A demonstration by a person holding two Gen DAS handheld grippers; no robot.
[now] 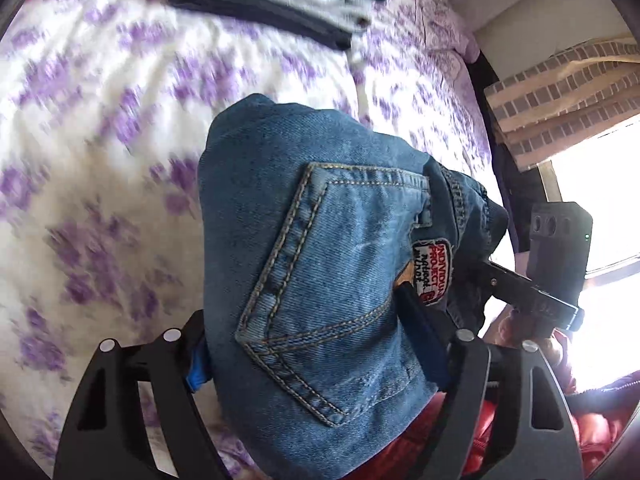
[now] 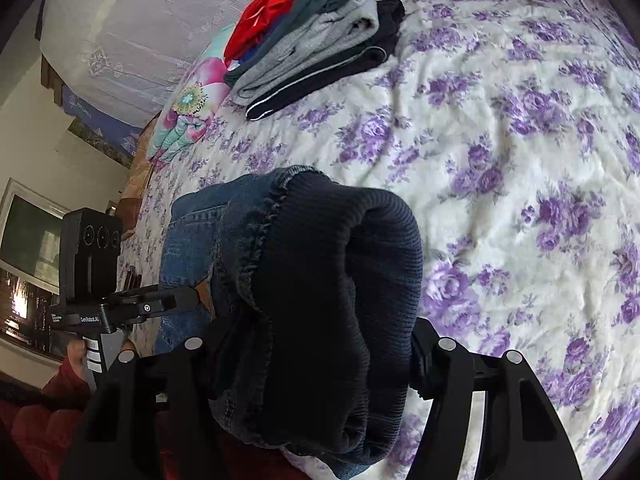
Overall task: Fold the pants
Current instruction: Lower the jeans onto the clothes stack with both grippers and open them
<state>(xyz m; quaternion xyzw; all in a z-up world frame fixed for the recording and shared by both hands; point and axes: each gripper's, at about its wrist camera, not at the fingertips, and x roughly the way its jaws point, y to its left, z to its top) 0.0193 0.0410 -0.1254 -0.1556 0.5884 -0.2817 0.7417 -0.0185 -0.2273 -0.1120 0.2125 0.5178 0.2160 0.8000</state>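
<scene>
Jeans (image 1: 320, 264) folded into a thick bundle, raised over the floral bedspread (image 1: 100, 128) | my left gripper (image 1: 316, 344) pinches the back-pocket end, fingers pressed into the denim on both sides | my right gripper (image 2: 316, 344) clamps the dark ribbed waistband | folded clothes stack (image 2: 320, 44) far back on bed

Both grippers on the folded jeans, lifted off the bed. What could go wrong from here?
1. The jeans are a thick bundle; the left gripper jaws clamp only its near end, so the far layers may sag and unfold.
2. The right gripper grips the bulky ribbed waistband; stretchy knit could slip out.
3. The stack of folded clothes already leans on the floral bedspread; a rough set-down could topple it.
</scene>
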